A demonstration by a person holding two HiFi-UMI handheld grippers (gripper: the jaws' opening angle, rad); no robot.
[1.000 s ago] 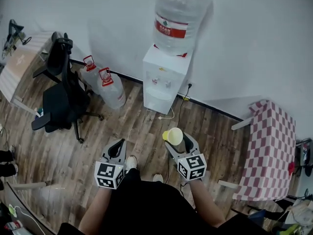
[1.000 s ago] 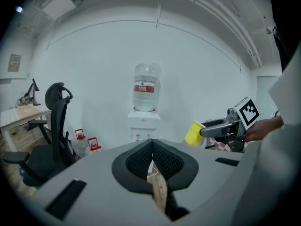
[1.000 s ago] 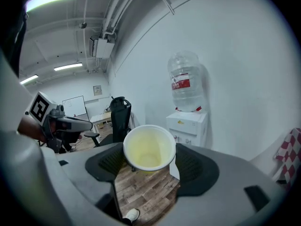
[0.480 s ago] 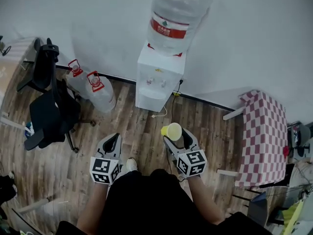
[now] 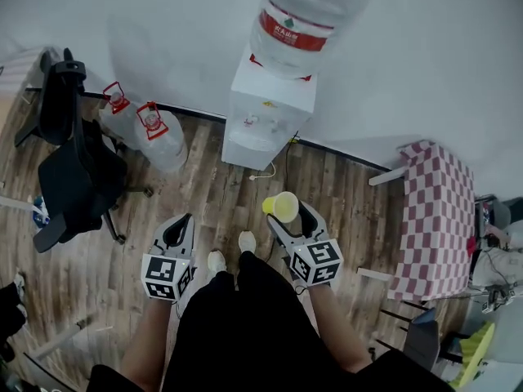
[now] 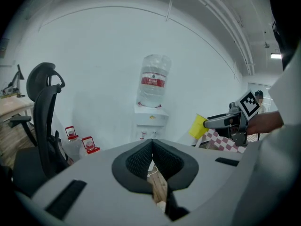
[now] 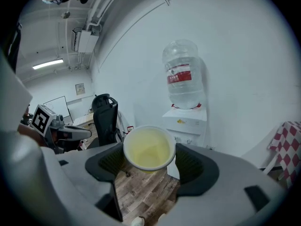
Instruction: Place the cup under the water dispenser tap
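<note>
We are still in the approach stage. The small yellow plastic cup is up in the air, pinched at its lower body by the right tongs, its open mouth facing that gripper's own camera and showing it empty. The left tongs are pressed together with nothing between them, held low beside us on the other side.

The white water dispenser stands against the wall ahead, with a large clear water bottle upended on top. Bare wooden floor lies between it and us, so the cup is well apart from the tap on the front panel. Picking up the cup is done. As we judge it, what is left is to close the gap, lower the cup, set it upright below a spout and let go. None of that has begun.

Against the frame a second back, the grip has not changed: the cup sits in the right tongs as before, and the left ones are as shut as they were. What differs is our own position. The black office chair has slid toward the left edge of the head view. One shoe now shows further forward between the grippers, so we take it we are stepping toward the dispenser.
</note>
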